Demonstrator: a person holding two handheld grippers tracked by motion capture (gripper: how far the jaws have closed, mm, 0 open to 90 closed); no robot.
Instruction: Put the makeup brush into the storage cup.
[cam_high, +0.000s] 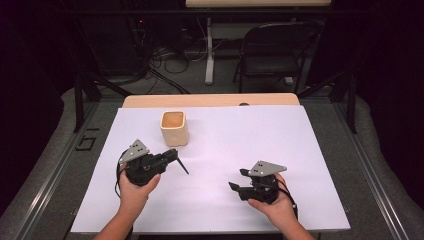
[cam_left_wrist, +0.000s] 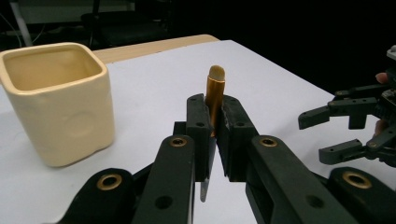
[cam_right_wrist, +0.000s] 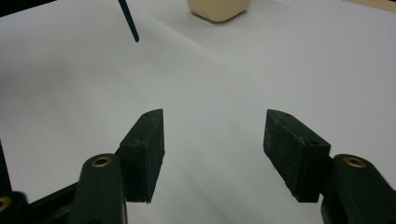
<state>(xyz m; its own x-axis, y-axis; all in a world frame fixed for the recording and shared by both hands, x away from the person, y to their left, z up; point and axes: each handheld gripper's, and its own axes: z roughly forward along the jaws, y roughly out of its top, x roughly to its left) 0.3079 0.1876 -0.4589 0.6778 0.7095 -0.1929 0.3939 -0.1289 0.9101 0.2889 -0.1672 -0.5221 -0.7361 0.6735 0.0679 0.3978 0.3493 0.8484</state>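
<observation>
Brush (cam_left_wrist: 215, 95), a slim one with a gold ferrule and a dark handle, is sitting clamped between the jaws of the left gripper (cam_high: 172, 156), just in front of the cream square cup (cam_high: 174, 128) on the white table sheet (cam_high: 300, 150). Well off to the cup's right and nearer the person, the right gripper (cam_high: 237, 179) is hanging over the sheet with its jaws spread wide and nothing between them.

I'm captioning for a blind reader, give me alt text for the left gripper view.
The left gripper clamps a slim brush, gold ferrule up, over a white table. A cream cup stands at left; the open right gripper is at right.
</observation>
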